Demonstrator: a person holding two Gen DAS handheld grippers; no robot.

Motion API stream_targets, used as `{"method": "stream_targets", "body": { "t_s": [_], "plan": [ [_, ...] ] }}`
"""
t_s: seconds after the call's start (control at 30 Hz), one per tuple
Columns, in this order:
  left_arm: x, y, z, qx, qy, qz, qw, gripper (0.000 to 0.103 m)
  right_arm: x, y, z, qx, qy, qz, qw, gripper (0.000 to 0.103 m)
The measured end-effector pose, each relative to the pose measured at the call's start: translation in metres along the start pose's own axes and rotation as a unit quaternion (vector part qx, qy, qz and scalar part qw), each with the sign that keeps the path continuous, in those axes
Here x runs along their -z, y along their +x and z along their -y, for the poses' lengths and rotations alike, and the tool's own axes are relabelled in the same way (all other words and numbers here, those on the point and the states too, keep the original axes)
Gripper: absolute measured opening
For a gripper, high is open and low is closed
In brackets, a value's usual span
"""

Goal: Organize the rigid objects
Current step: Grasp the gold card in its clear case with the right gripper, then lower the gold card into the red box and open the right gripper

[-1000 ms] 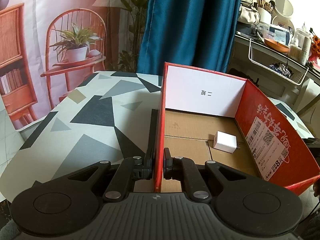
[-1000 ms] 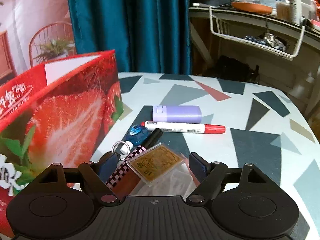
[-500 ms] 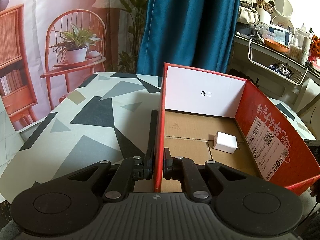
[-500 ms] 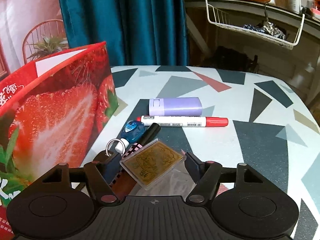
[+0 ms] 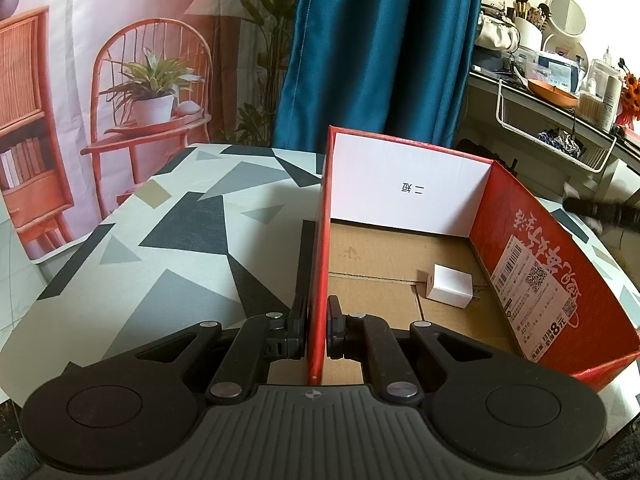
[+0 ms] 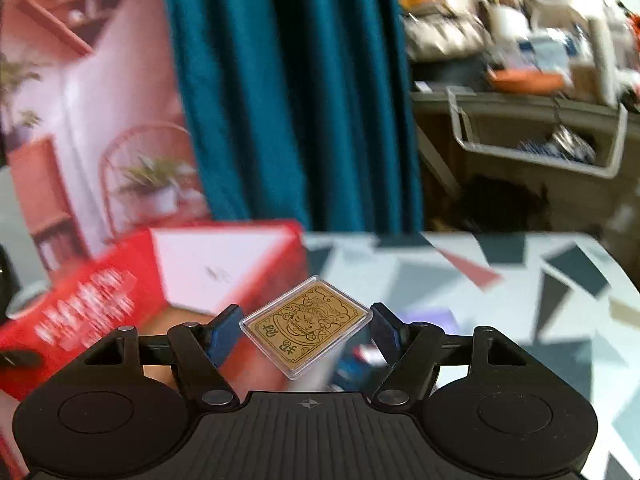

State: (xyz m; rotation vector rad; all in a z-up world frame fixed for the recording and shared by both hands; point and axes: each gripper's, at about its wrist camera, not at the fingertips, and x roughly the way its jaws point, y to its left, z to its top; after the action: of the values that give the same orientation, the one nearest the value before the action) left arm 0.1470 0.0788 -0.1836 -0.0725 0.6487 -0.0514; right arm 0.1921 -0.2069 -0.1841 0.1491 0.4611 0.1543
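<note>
My left gripper [image 5: 316, 332] is shut on the left wall of the red cardboard box [image 5: 320, 240], one finger on each side of it. A white charger block [image 5: 448, 291] lies on the box's brown floor. In the right wrist view my right gripper [image 6: 305, 330] is shut on a clear case with a gold card [image 6: 306, 326], held by two opposite corners and lifted above the table. The red box [image 6: 96, 300] appears at the left of that view, blurred. A purple block [image 6: 430, 316] and other items show dimly below the card.
A patterned table [image 5: 168, 248] with grey and black triangles carries the box. A teal curtain [image 5: 380, 48] hangs behind. A shelf with a white wire basket [image 5: 560, 136] and clutter stands at the right. A printed backdrop with a chair and plant fills the left.
My right gripper closed on the gold card case and lifted it off the table, tilting upward; the view is now blurred. The left gripper stayed still on the box wall.
</note>
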Motion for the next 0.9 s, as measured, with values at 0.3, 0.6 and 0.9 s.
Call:
{"method": "stream_targets", "body": {
  "t_s": [0.3,0.6,0.9],
  "plan": [
    [0.001,0.001,0.0,0.0,-0.004,0.003,1.0,0.01,-0.013,0.009,-0.052,-0.064,-0.065,0.0,0.996,0.066],
    [0.001,0.001,0.0,-0.002,0.0,0.003,1.0,0.01,-0.002,0.01,-0.068,-0.059,-0.088,-0.012,0.994,0.066],
    [0.001,0.001,0.0,-0.002,0.001,0.004,1.0,0.01,0.001,0.012,-0.066,-0.059,-0.089,-0.016,0.994,0.066]
  ]
}}
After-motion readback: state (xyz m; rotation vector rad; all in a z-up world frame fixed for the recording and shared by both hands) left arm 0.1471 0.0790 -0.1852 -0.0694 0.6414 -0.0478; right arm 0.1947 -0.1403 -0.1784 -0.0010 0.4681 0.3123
